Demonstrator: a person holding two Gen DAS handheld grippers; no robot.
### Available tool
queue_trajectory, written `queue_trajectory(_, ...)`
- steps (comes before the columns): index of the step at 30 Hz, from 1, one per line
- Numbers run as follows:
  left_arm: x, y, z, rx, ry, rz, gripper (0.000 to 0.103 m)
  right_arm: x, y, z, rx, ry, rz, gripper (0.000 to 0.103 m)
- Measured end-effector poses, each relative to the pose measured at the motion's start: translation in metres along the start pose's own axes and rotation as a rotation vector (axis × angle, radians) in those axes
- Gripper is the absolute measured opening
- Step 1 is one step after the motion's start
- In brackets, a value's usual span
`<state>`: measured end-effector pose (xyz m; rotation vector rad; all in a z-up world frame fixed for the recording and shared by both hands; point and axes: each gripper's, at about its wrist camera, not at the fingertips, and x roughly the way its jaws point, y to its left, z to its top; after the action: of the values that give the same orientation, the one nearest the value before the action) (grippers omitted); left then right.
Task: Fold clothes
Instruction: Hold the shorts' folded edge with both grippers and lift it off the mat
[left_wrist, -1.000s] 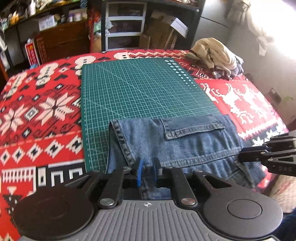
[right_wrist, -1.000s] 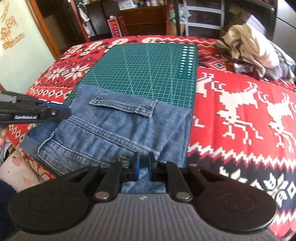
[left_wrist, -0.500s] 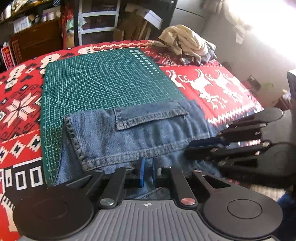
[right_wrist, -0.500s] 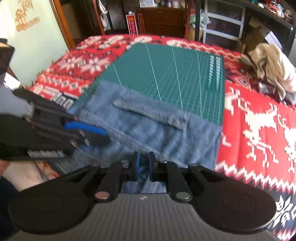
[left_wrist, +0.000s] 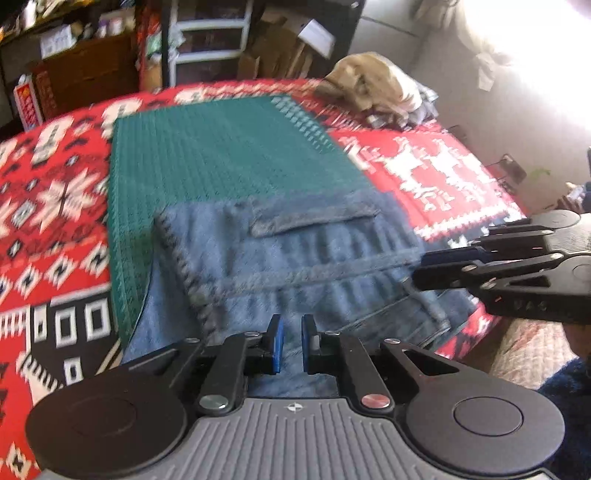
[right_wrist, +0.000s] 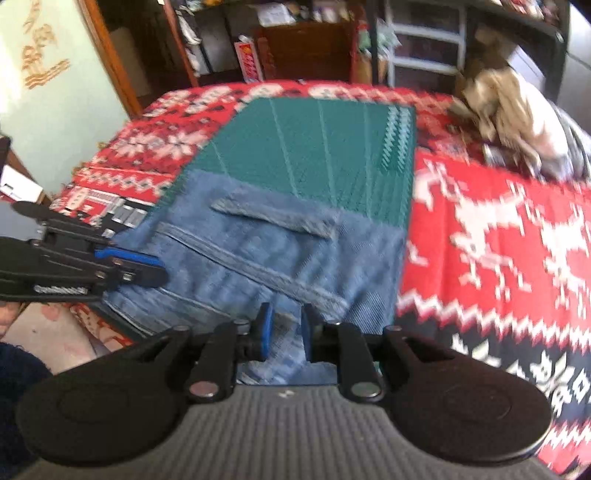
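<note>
Between your left gripper's (left_wrist: 289, 343) blue pads, denim is showing through a narrow gap, so you are pinching the near edge of the jeans (left_wrist: 295, 258). Your right gripper (right_wrist: 283, 334) is clamping the same edge likewise. Those folded jeans are lying flat, pocket flap up, half on the green cutting mat (right_wrist: 314, 147) (both views are motion-blurred) and half on the red patterned blanket (right_wrist: 498, 221). Beyond, a beige clothes heap (left_wrist: 376, 88) is sitting on the blanket's far corner.

2 near wrist views, shared jeans (left_wrist: 295, 258)
</note>
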<state>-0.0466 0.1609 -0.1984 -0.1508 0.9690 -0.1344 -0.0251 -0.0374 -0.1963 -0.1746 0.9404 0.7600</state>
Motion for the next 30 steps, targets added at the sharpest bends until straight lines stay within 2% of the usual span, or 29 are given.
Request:
queue_trajectory(2, 0.003, -0.008, 0.005, 0.019, -0.009, -0.019, 0.008, 0.001, 0.008, 0.005, -0.023, -0.008, 0.007, 0.018)
queue_trajectory(6, 0.019, -0.020, 0.003, 0.069, 0.029, -0.026, 0.009, 0.020, 0.020, 0.005, -0.059, 0.030, 0.013, 0.018)
queue_trajectory(11, 0.023, -0.014, -0.003, 0.058, 0.050, -0.007, 0.014, 0.022, 0.016, -0.006, -0.072, 0.037, 0.006, 0.018)
queue_trajectory(14, 0.018, -0.001, -0.008, 0.019, 0.061, 0.003, 0.011, 0.016, 0.008, -0.009, -0.061, 0.036, 0.005, 0.018)
queue_trajectory(17, 0.008, 0.013, -0.012, -0.038, 0.055, 0.024, 0.010, 0.007, -0.005, -0.011, 0.003, 0.020, 0.026, 0.018)
queue_trajectory(22, -0.012, 0.047, -0.005, -0.161, -0.021, 0.036, 0.016, -0.008, -0.030, -0.009, 0.086, -0.024, -0.013, 0.021)
queue_trajectory(27, -0.005, 0.089, 0.020, -0.293, -0.086, 0.047, 0.028, -0.009, -0.074, 0.005, 0.279, -0.090, -0.054, 0.026)
queue_trajectory(30, 0.010, 0.111, 0.034, -0.369, -0.091, 0.028, 0.030, 0.002, -0.101, 0.010, 0.420, -0.111, -0.034, 0.029)
